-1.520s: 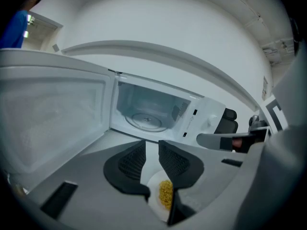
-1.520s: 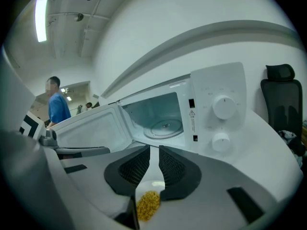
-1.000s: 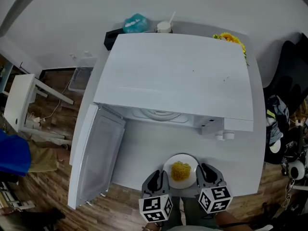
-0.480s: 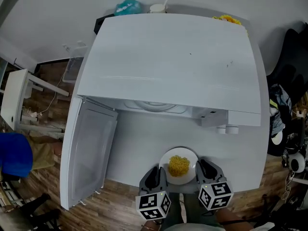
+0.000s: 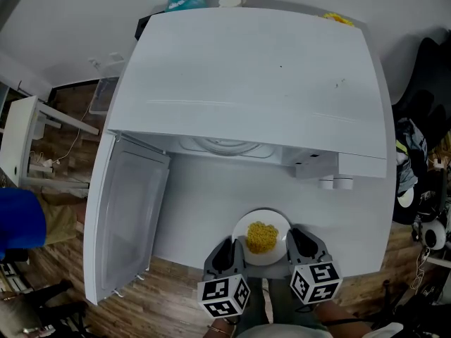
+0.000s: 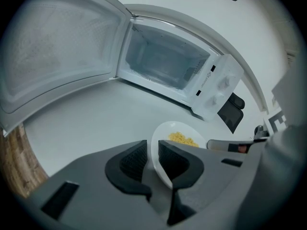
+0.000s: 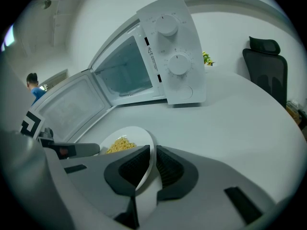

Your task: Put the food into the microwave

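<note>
Sits slightly higher in the head view than a second ago, together with both grippers, under a microwave now filling more of that view: round white plate (image 5: 276,222) carrying a small heap of yellow food (image 5: 261,236) at its middle. Stays outside for now, in front of the boxy white microwave (image 5: 254,83), opposite the right part of its opening and apart from it. Cannot tell whether lifted clear of the round white surface (image 5: 204,203) or resting on it. Held level from both sides. Left gripper (image 5: 227,254): jaws clamped on the plate's left rim, with the thin white edge caught between them. Right gripper (image 5: 301,247): jaws pinched the same way on the right rim.

Further out: wide white microwave door (image 5: 130,224) swung fully open to the left, exposing the pale cavity (image 6: 165,63), apparently with no dish inside. Two round white knobs (image 7: 168,25) on the panel to the cavity's right.

Looks roughly halfway. Done already: door open, plate gripped on both rims. Left to do, by judgement: carry the plate forward and a little leftward, pass it over the sill, set it on the cavity floor, release both rims and back out. Calls for keeping the plate level so as not to spill the loose heap, and for keeping the right gripper off the control panel's edge.
</note>
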Motion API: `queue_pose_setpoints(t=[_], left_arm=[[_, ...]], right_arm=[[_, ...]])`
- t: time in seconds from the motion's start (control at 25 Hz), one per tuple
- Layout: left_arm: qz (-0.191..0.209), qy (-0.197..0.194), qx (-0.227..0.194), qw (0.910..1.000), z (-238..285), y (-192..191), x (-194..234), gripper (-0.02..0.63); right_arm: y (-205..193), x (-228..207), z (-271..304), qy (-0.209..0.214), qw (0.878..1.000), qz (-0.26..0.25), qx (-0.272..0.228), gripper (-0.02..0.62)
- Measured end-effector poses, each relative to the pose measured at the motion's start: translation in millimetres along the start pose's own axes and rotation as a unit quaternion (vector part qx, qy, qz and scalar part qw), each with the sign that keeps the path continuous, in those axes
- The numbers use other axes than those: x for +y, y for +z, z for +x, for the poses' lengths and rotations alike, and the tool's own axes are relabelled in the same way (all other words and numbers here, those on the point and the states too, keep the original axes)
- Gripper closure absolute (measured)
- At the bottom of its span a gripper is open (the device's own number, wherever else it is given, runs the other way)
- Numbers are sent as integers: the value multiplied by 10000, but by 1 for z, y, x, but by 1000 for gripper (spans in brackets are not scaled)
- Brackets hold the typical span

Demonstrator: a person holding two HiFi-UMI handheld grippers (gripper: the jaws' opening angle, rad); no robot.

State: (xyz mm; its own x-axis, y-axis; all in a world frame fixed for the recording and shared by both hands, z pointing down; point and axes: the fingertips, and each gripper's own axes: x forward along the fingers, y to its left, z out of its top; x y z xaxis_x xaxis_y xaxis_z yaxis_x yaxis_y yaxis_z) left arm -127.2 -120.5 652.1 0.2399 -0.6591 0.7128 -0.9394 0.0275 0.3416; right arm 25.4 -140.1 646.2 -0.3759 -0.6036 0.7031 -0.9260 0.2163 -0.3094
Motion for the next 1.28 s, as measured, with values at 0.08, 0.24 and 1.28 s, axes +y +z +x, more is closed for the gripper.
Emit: queue_pose_setpoints(t=[0.08, 0.24, 1.28], left_arm=[[-6, -4, -7, 10000, 0, 0, 0, 531], [24, -13, -11, 10000, 1, 0, -1, 531], [-22, 164, -225, 9996, -13, 18, 2, 543]], right_arm=[[0, 0, 0, 0, 10000, 14, -15, 546], [0, 1, 1, 21, 10000, 31, -63, 548], [19, 21, -3, 159, 9994, -187, -244, 551]])
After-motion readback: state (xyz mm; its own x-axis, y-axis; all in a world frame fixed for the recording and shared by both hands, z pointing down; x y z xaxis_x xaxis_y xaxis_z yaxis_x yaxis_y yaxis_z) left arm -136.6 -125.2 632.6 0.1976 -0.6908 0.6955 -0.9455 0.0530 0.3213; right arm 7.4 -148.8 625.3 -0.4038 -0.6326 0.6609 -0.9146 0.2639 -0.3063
